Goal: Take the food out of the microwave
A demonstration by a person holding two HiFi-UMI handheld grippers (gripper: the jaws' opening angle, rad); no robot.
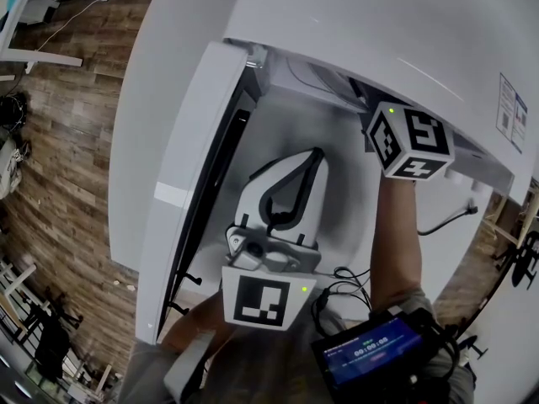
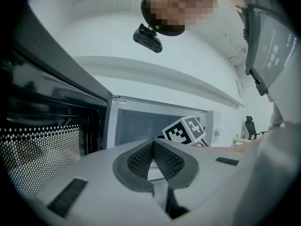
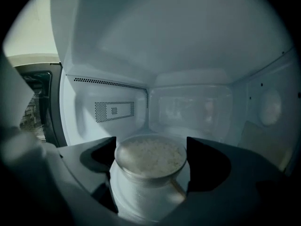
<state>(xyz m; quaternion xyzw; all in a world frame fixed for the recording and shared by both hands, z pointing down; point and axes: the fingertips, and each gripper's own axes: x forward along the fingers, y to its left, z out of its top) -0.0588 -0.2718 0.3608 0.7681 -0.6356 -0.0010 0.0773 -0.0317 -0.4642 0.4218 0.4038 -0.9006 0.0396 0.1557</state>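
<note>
The microwave [image 1: 362, 32] stands on a white counter [image 1: 152, 82] with its door [image 1: 195, 175] swung open to the left. The right tongs [image 3: 150, 147] reach inside the oven. A white cup [image 3: 148, 187] of pale, grainy food [image 3: 150, 155] sits between their two tips, and the cup's rim touches the inner edge of each tip, so the tongs are closed on the cup. The cup is low in the middle of the oven, in front of the back wall. The left tongs [image 2: 153, 147] are outside, in front of the open door, with their tips pressed together and nothing between them.
</note>
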